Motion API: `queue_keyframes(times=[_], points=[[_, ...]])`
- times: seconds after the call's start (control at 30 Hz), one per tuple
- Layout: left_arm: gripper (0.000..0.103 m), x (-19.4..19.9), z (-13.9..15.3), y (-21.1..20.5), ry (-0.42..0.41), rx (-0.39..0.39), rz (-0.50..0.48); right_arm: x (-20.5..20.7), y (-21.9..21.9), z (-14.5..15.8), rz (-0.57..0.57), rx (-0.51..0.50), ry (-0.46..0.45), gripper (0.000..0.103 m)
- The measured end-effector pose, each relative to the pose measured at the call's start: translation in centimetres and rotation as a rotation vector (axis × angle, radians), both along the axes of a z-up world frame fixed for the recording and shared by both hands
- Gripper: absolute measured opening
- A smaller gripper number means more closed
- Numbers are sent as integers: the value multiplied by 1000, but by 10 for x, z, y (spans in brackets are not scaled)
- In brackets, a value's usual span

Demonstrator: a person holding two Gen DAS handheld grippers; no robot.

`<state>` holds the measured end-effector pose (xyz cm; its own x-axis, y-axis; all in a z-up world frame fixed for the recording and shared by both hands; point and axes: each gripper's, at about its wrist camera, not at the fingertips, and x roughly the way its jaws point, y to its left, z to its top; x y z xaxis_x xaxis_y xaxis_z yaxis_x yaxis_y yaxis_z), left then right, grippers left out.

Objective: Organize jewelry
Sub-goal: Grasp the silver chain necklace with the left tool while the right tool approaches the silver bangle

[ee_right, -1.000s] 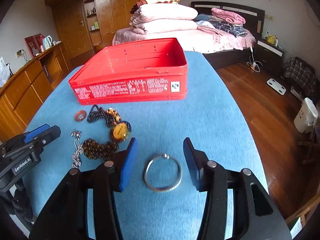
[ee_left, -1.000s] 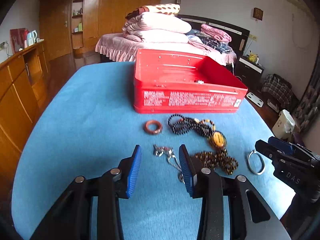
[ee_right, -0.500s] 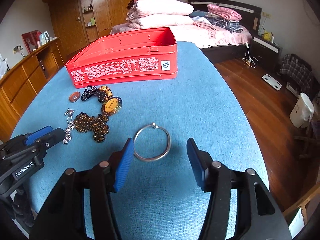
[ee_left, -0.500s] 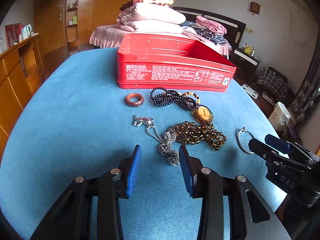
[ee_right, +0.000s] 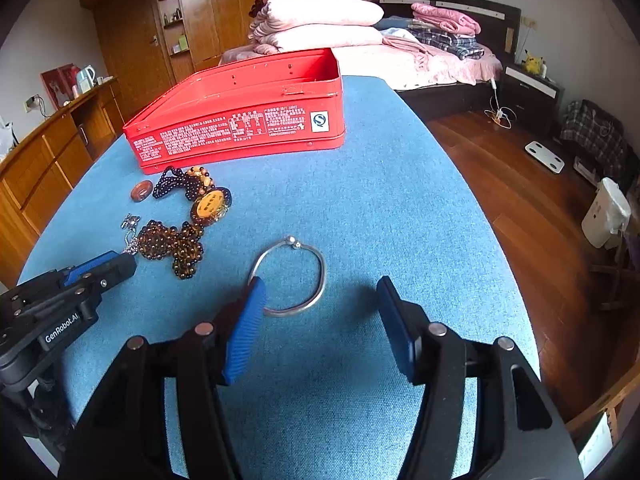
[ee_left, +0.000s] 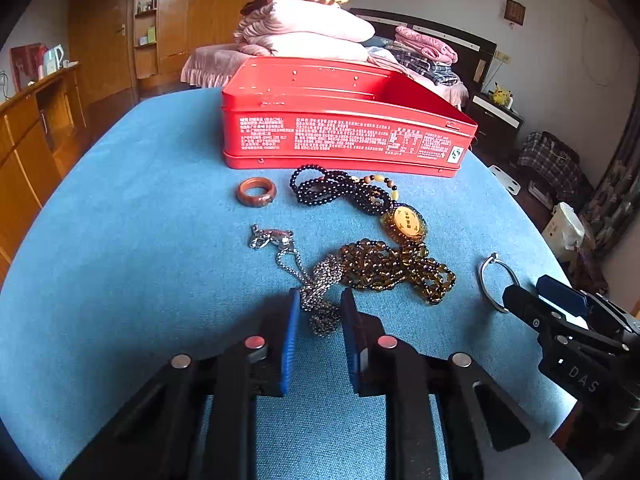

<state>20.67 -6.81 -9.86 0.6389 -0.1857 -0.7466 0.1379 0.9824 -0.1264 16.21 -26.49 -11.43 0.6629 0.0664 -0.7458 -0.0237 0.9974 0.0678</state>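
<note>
Near loop of silver chain runs down between left gripper pads; contact unclear. Bangle's near-left arc hidden behind right gripper's left pad. Tin floor mostly hidden by its front wall; label print too small to read.

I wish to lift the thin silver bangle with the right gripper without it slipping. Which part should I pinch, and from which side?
Pinch the near-left arc of the thin silver bangle, coming from above. It lies flat on the blue cloth, so one blue finger should go inside the loop, the other outside. The right gripper is open; avoid the bead clasp at the far side.
</note>
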Motion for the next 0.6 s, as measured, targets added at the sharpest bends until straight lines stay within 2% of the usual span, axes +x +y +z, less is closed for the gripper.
queue_keyframes(times=[0.07, 0.3, 0.5, 0.6], points=[[13, 1, -1, 3, 3, -12, 5, 0, 3, 0, 12, -3, 0, 62], [13, 2, 0, 8, 9, -37, 4, 5, 13, -2, 44, -20, 6, 70], [12, 1, 1, 25, 2, -37, 37, 10, 19, -6, 47, -63, -2, 72], [12, 2, 1, 35, 3, -42, 53, 12, 20, -6, 47, -73, -11, 69]])
